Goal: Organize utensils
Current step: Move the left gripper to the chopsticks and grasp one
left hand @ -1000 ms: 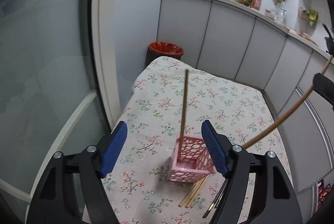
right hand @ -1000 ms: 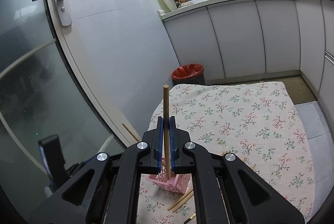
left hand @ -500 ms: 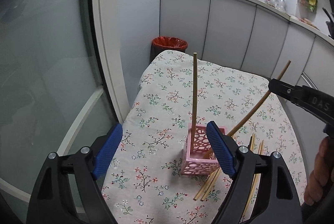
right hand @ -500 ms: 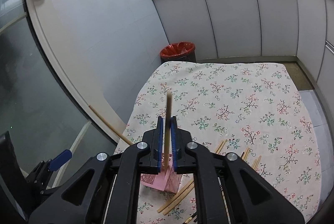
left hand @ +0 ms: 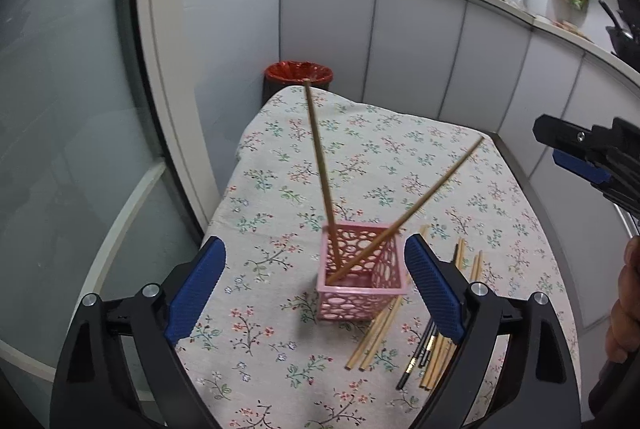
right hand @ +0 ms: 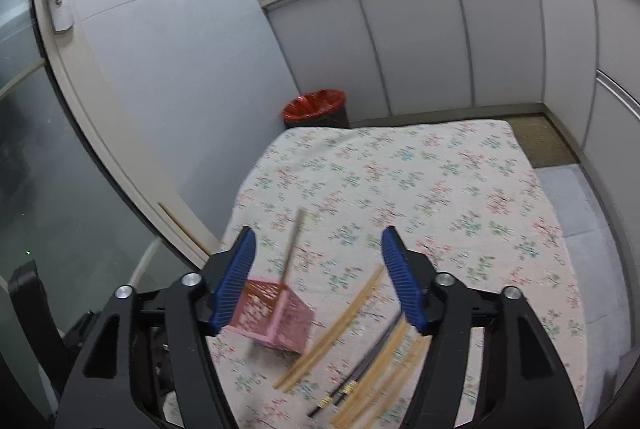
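Both grippers spread and empty, left gripper [left hand: 314,287] framing pink holder [left hand: 360,283] near desk's [left hand: 460,165] near edge, right gripper [right hand: 318,279] over loose chopsticks [right hand: 332,329] beside it; two sticks [left hand: 320,173] already lean inside, presumably next pick.

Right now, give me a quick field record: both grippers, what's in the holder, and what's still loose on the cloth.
left gripper: open, empty, straddling the holder
right gripper: open, empty, above the table
pink holder: upright on floral tablecloth
chopsticks in holder: two wooden, leaning apart
loose wooden chopsticks: several, flat beside holder
black chopsticks: one pair among them
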The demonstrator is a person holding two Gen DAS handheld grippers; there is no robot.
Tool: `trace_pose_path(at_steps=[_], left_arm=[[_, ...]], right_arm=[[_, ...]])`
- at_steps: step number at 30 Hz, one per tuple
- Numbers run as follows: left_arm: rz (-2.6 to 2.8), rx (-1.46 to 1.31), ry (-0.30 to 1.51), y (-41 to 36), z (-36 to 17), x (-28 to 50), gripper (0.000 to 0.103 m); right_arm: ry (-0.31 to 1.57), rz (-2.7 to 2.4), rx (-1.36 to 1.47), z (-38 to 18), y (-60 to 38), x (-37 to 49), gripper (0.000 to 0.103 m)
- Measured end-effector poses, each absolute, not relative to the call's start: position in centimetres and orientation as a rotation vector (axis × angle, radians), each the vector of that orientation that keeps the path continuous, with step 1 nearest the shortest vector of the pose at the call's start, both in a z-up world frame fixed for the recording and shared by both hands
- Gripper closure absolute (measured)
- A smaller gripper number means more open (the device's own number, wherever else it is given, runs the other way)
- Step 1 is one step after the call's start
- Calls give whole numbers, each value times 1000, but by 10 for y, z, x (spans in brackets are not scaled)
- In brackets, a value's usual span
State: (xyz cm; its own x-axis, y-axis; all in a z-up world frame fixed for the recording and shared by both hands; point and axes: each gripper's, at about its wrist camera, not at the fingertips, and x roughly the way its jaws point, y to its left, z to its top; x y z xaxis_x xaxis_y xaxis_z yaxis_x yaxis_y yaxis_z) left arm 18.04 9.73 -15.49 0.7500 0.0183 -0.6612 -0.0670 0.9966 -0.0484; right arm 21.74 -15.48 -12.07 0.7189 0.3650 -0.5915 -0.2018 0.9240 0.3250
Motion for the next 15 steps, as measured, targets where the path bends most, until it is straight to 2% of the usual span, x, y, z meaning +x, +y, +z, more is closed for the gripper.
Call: trace_pose_path(at_steps=[6, 15], left_arm=[[-16, -68, 776, 76, -164, 180, 10], [-96, 42, 838, 15, -179, 179, 10]], right_arm=[[787, 233, 236, -138, -195, 210, 12], [895, 137, 203, -167, -241, 210, 7]])
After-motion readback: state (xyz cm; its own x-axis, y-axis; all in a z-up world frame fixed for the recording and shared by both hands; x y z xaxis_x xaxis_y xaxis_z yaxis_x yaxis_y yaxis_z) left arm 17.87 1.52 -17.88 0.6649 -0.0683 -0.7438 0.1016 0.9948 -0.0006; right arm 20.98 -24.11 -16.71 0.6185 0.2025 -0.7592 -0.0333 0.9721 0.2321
